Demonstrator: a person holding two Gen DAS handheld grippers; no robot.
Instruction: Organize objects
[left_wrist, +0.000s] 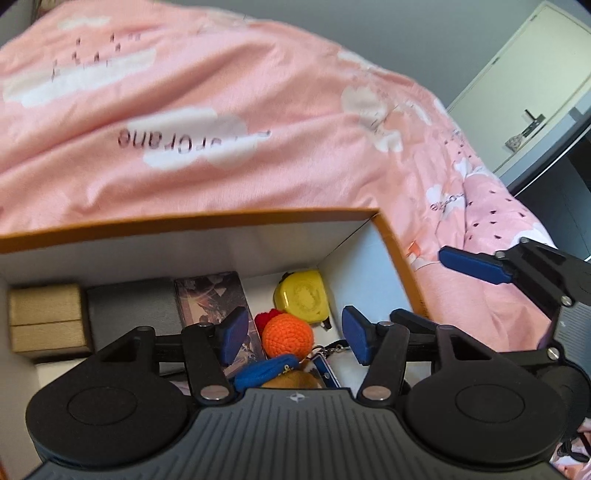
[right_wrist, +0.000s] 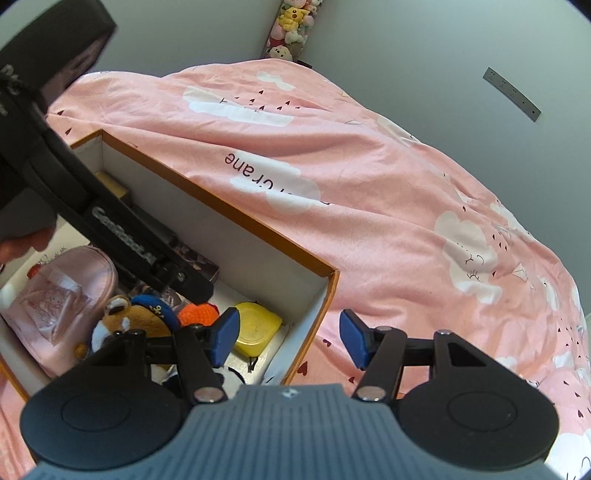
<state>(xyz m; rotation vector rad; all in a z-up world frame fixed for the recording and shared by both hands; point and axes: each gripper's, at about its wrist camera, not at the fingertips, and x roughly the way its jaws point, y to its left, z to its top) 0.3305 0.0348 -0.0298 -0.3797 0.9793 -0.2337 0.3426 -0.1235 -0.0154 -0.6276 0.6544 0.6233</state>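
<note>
Organizing centred on the orange-rimmed box, which sat on the pink bedspread and filled the lower left of both views. Inside it, toward the right end, lay a yellow tape measure, an orange crocheted ball, a plush toy with a blue cap and a keychain; a gold box and a dark grey box stood along the left, and a pink pouch showed at the lower left of the right wrist view. The left gripper hung over the ball with its jaws spread and nothing between them. The right gripper sat over the box's right wall, jaws likewise apart and empty. Judging from this, the main risk was crowding: both tools worked the same corner, so their fingers could knock together, or a descending finger could catch the cardboard rim and shift the box on the soft bedding. The round ball would likely roll from a careless pinch.
</note>
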